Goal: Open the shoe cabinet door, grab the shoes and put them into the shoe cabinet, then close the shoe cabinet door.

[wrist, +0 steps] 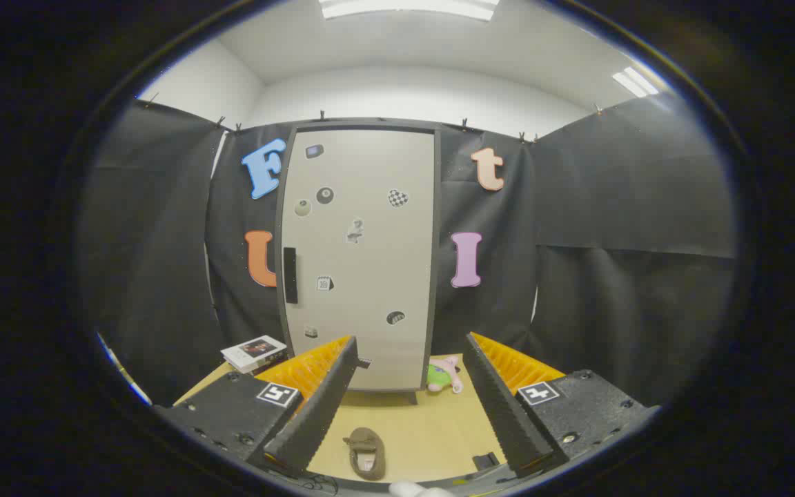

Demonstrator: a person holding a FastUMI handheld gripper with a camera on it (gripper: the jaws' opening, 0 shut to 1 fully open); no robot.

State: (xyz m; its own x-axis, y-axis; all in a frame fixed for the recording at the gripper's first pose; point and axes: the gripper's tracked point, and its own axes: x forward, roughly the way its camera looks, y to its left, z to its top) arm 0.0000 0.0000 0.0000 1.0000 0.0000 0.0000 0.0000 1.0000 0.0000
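The shoe cabinet (363, 255) stood against the far wall of the booth, tall and pale, and its door (370, 207) was shut flat, so no part of the task looked started. A dark handle (290, 275) ran upright near the door's left edge, which I took to mean the door swings from the right; reaching in from the left side seemed the sensible way to pull it. Small stickers (325, 195) dotted the door's face. The wooden floor (425, 428) spread between cabinet and tool. The gripper (408, 407) was held back from the cabinet, its fingers (315, 414) spread wide with nothing between them, aimed straight at the door. A box (254, 352) lay to the cabinet's left, a soft toy (444, 375) at its right foot. One brown shoe (366, 452) lay on the floor, near, between the fingers, waiting its turn.
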